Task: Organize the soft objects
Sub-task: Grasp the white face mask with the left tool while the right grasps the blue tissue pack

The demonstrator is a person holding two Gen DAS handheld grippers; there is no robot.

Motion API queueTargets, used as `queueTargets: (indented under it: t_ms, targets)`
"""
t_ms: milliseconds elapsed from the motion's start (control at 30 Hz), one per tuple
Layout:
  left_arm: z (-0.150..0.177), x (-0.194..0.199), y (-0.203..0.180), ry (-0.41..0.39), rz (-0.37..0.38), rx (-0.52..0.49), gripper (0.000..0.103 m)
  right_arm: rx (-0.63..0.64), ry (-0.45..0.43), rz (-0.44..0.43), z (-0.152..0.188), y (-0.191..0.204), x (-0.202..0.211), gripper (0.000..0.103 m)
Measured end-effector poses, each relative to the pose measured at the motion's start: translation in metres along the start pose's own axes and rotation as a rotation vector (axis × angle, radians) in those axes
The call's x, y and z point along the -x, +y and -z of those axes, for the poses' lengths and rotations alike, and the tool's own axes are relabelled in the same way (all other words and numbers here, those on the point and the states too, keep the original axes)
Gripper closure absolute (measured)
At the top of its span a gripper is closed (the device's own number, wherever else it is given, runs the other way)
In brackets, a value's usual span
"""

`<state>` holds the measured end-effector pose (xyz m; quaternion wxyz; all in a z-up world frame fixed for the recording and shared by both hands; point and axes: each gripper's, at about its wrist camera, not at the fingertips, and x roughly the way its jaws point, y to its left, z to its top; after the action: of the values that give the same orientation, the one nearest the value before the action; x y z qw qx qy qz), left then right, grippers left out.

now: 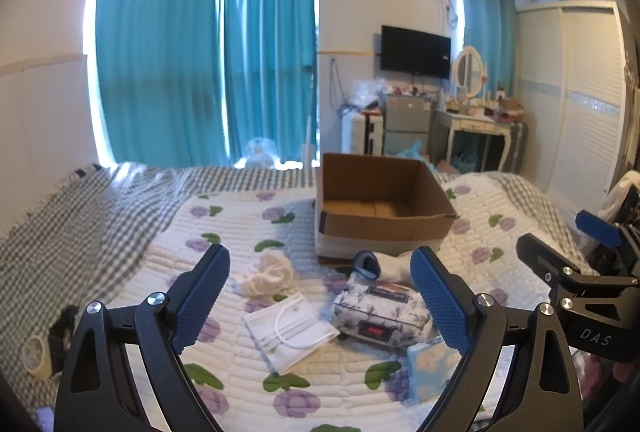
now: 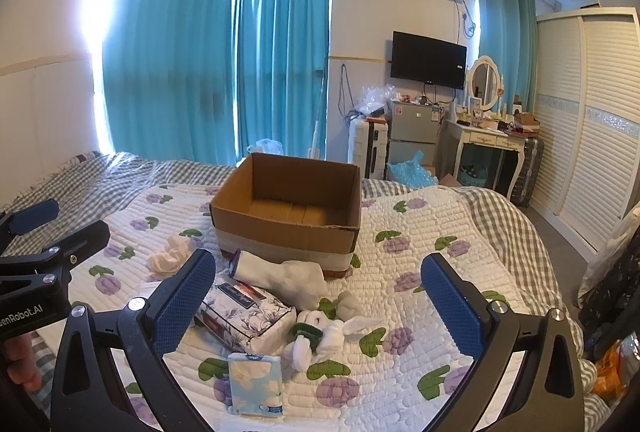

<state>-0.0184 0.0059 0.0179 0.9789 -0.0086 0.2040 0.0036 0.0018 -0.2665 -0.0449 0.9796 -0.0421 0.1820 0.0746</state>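
An empty cardboard box [image 1: 384, 208] [image 2: 288, 208] stands on the flowered quilt. In front of it lie a crumpled cream cloth [image 1: 266, 274] [image 2: 170, 252], a white face mask [image 1: 290, 330], a floral tissue pack [image 1: 380, 316] [image 2: 244, 316], a white sock [image 1: 390, 266] [image 2: 280, 276], a small blue tissue packet [image 1: 430, 368] [image 2: 256, 384] and a small white plush toy [image 2: 320, 336]. My left gripper [image 1: 320, 296] hovers open above the mask and tissue pack. My right gripper [image 2: 318, 300] hangs open over the plush toy and sock. Neither holds anything.
The bed's quilt [image 2: 420, 272] lies over a grey checked sheet [image 1: 80, 216]. A roll of tape [image 1: 36, 356] lies at the left edge. Beyond the bed stand teal curtains [image 2: 208, 52], a small fridge [image 2: 414, 132], a dressing table [image 2: 492, 140] and a wardrobe [image 2: 588, 120].
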Motion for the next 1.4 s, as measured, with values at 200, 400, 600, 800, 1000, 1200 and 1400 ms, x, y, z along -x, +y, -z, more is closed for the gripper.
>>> queueTargets:
  t_ms: [200, 400, 600, 800, 1000, 1200, 1400]
  targets:
    - [-0.003, 0.011, 0.002, -0.013, 0.003, -0.01, 0.01, 0.028, 0.006, 0.005, -0.005, 0.006, 0.011, 0.0]
    - [0.025, -0.01, 0.015, 0.085, -0.027, 0.001, 0.01, 0.04, 0.16, -0.015, 0.022, 0.014, -0.022, 0.0]
    - [0.058, -0.047, 0.028, 0.22, -0.045, 0.034, 0.01, 0.093, 0.339, -0.051, 0.066, 0.033, -0.065, 0.0]
    - [0.076, -0.065, 0.026, 0.293, -0.041, 0.025, 0.01, 0.057, 0.477, -0.104, 0.097, 0.037, -0.098, 0.012]
    - [0.084, -0.076, 0.022, 0.329, -0.038, 0.004, 0.01, 0.032, 0.538, -0.152, 0.107, 0.043, -0.11, 0.021]
    - [0.083, -0.08, 0.027, 0.354, -0.071, 0.016, 0.01, 0.031, 0.563, -0.194, 0.109, 0.04, -0.109, 0.052]
    - [0.086, -0.091, 0.031, 0.403, -0.078, 0.018, 0.011, 0.045, 0.458, -0.205, 0.075, 0.028, -0.086, 0.052]
